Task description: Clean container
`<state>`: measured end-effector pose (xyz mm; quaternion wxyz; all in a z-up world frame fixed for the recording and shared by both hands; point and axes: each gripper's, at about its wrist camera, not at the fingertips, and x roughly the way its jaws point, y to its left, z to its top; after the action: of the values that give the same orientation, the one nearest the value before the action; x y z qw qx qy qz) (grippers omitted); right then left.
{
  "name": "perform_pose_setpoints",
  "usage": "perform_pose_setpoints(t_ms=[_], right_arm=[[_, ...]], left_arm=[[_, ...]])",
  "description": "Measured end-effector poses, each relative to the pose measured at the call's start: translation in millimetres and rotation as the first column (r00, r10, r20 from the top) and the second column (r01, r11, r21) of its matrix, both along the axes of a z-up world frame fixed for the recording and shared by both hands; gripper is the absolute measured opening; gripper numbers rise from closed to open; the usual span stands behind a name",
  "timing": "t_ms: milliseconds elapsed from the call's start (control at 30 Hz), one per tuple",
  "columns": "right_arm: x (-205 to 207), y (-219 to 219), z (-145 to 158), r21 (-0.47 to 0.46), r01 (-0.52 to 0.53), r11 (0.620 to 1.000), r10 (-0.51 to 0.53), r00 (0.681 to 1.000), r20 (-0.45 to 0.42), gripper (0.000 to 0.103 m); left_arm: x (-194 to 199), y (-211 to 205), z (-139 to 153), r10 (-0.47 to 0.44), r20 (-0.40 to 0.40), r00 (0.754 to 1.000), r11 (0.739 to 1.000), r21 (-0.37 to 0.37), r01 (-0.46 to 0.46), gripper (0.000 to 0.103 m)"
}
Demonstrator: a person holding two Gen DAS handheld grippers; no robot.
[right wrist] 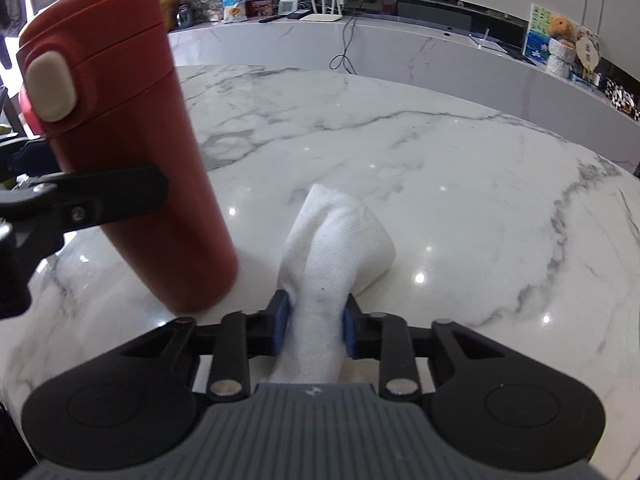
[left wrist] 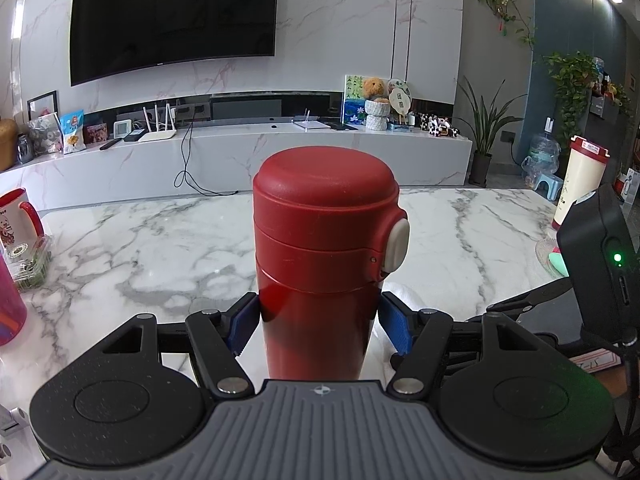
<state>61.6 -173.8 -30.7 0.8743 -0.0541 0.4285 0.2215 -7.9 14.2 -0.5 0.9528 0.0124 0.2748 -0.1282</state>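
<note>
Broadly, a white marble table carries everything, and the red flask standing upright on it is the landmark. Its lid is on, with a pale oval button on the lid's side. The left gripper has its blue pads pressed against opposite sides of the flask's body, below the lid, clamped on it. Just beside the flask's base, to its right in the right wrist view, a white folded cloth lies on the marble, apart from the flask. The right gripper is closed onto the near end of that cloth, which bunches between the blue pads. At the table edge left of the flask stands a red-handled mug.
</note>
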Motion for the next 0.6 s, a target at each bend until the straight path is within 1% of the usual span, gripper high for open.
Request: perform_pose_setpoints(t_ms=[133,267,333,367,433,600], right_arm=[[0,-2,2,-0.004,-0.003,1.000,0.003,1.000,0.000,0.024],[0,-13,12,0.013,0.016,1.000,-0.016,1.000,0.020,0.024],[-1,-20,22,0.031,0.026,0.999,-0.028,0.999,0.042,0.024],[-2,-23,27,0.044,0.032,0.999,-0.034,0.998,0.057,0.024],[-4,-32,40,0.070,0.043,0.997,-0.050,0.995,0.091,0.024],[-11,-47,78,0.129,0.017,0.992,-0.039,0.984,0.174,0.024]], left_arm=[[1,1,-1,-0.003,-0.006,1.000,1.000,-0.002,0.003,0.063],[1,2,0,-0.005,-0.004,1.000,1.000,-0.004,0.005,0.064],[0,2,0,-0.008,0.001,1.000,1.000,0.000,0.008,0.065],[-1,2,0,-0.009,0.005,1.000,1.000,0.000,0.009,0.069],[-2,1,2,-0.006,0.025,1.000,1.000,0.001,0.006,0.073],[-6,1,9,-0.014,0.076,0.997,1.000,0.004,0.014,0.073]])
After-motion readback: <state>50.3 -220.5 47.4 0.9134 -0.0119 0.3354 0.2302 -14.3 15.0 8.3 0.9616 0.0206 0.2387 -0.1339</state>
